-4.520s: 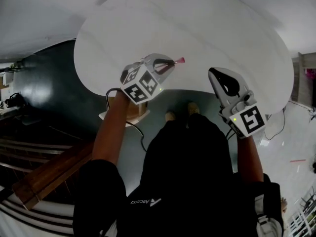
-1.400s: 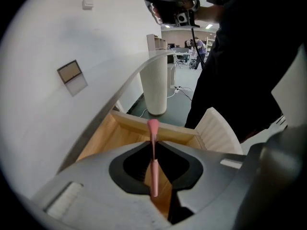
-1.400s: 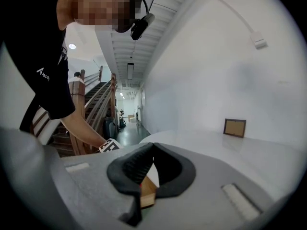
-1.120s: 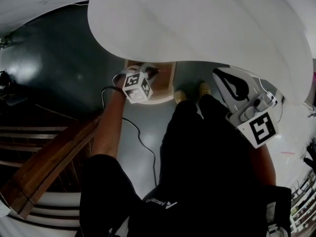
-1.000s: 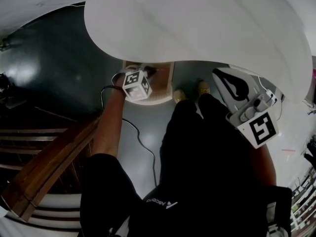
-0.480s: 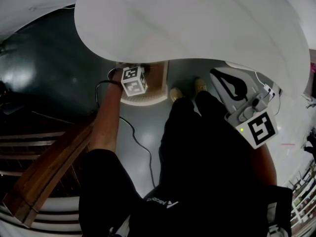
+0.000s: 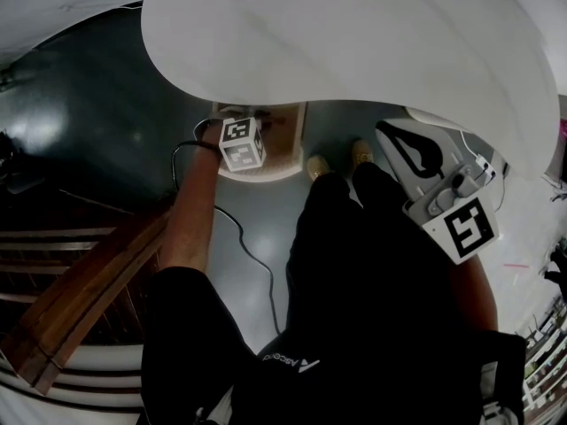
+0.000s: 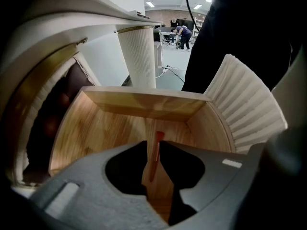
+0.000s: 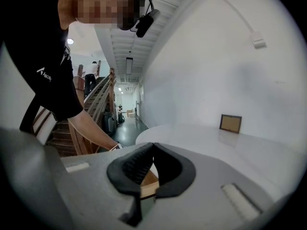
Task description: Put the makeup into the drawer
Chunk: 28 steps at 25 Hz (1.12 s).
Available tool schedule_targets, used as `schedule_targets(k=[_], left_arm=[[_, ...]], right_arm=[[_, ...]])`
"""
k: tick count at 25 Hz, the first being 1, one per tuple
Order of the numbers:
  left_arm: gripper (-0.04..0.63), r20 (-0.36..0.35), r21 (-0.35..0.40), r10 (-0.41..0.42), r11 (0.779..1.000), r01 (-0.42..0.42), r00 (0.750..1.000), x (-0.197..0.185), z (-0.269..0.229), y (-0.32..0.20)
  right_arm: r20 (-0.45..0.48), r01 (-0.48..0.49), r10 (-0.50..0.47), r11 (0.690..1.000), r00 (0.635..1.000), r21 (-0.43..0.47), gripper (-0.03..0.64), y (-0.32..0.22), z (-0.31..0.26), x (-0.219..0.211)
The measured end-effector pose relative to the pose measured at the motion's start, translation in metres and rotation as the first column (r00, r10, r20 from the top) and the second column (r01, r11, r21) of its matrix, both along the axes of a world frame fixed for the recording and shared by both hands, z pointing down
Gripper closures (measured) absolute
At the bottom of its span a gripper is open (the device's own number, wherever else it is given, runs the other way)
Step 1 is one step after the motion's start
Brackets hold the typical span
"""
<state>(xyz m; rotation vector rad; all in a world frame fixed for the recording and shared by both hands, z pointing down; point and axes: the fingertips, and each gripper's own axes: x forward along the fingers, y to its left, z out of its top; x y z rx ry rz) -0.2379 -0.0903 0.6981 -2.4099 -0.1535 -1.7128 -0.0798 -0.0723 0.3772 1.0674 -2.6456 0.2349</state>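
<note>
One open light-wood drawer (image 8: 96, 128); seemingly a single slim red makeup stick (image 8: 154, 152) at lower centre; one round white table (image 7: 354, 42); one ribbed white column (image 8: 139, 56); one small brown picture frame (image 9: 230, 123).

A white, rounded surface (image 7: 354, 34) is seen from above in the head view, and a small framed picture (image 9: 230, 123) is shown standing near its far edge in the right gripper view. Beneath its rim a light wooden drawer (image 8: 144, 104) is pulled open, and a slim red makeup stick (image 8: 154, 157) is seen against its bottom boards. A black cable (image 7: 251, 246) is laid across the dark, glossy floor (image 7: 106, 131).
</note>
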Motion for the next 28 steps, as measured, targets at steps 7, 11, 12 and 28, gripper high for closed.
schedule_targets(k=[7, 11, 12, 28], left_arm=[[0.570, -0.025, 0.067, 0.010, 0.998, -0.008, 1.000, 0.007, -0.036, 0.002], [0.584, -0.088, 0.103, -0.042, 0.993, 0.051, 0.995, 0.015, -0.075, 0.004], [0.584, -0.112, 0.110, -0.060, 0.991, 0.072, 0.992, 0.018, -0.086, 0.005], [0.584, -0.771, 0.063, -0.333, 0.808, 0.585, 0.542, 0.100, -0.322, 0.018]], right_arm=[[0.036, 0.041, -0.042, 0.999, 0.998, 0.024, 0.614, 0.001, -0.010, -0.004], [0.060, 0.065, -0.068, 0.997, 0.996, 0.042, 0.614, 0.002, -0.019, -0.007], [0.068, 0.071, -0.074, 0.996, 0.995, 0.047, 0.614, 0.001, -0.022, -0.007], [0.192, 0.152, -0.175, 0.980, 0.965, 0.132, 0.614, -0.004, -0.064, 0.015]])
